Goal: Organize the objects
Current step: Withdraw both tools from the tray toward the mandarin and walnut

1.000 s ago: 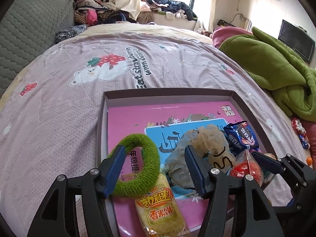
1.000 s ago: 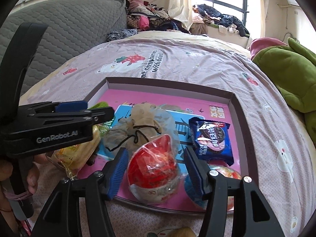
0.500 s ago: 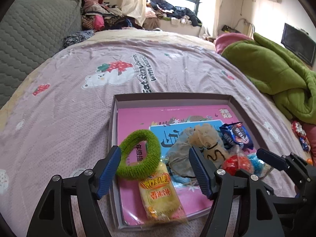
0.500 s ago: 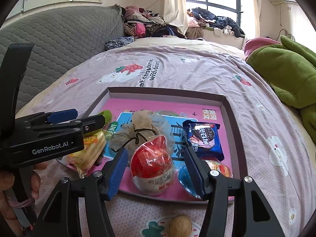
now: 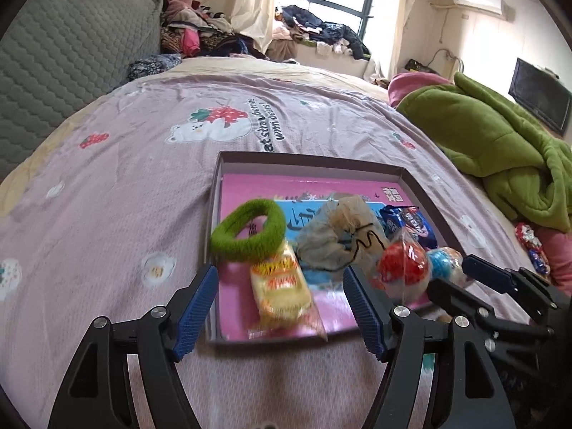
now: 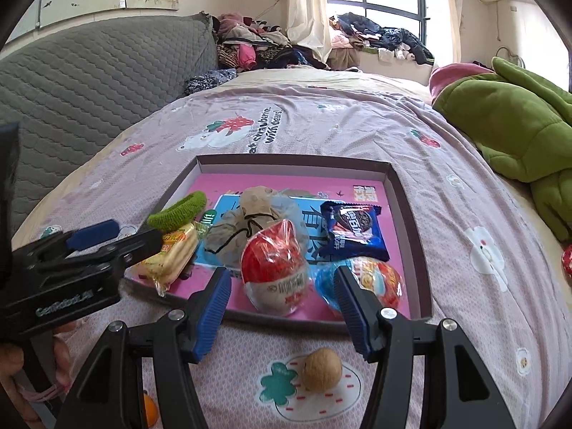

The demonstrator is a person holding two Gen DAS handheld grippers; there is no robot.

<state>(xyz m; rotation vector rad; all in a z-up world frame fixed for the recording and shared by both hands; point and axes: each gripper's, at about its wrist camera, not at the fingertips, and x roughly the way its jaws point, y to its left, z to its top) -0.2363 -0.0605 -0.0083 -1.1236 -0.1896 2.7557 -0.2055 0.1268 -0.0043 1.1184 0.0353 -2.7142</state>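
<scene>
A shallow dark-rimmed box [image 5: 311, 164] with a pink floor lies on the lilac bedspread. It holds a green scrunchie [image 5: 246, 230], a yellow snack pack [image 5: 282, 293], a mesh drawstring pouch [image 5: 339, 236], a blue cookie pack [image 5: 411, 221], a red wrapped egg [image 5: 402, 266] and a blue-orange egg [image 5: 445, 264]. My left gripper [image 5: 279, 273] hovers at the box's near left corner, open wide, gripping nothing. My right gripper [image 6: 281, 273] stands open in front of the red egg [image 6: 273, 268], pads clear of it. A walnut [image 6: 320, 370] rests on the bedspread below it.
A green blanket [image 5: 500, 150] is heaped at the right, with wrapped sweets [image 5: 532, 246] beside it. A grey quilted headboard [image 5: 53, 71] runs along the left and piled clothes [image 5: 200, 35] at the back. A small orange thing [image 6: 150, 411] lies near a hand [image 6: 21, 357].
Both grippers have drawn back from the box, so more of the bedspread shows in front. The left jaws have widened off the scrunchie. The walnut has come into the right wrist view.
</scene>
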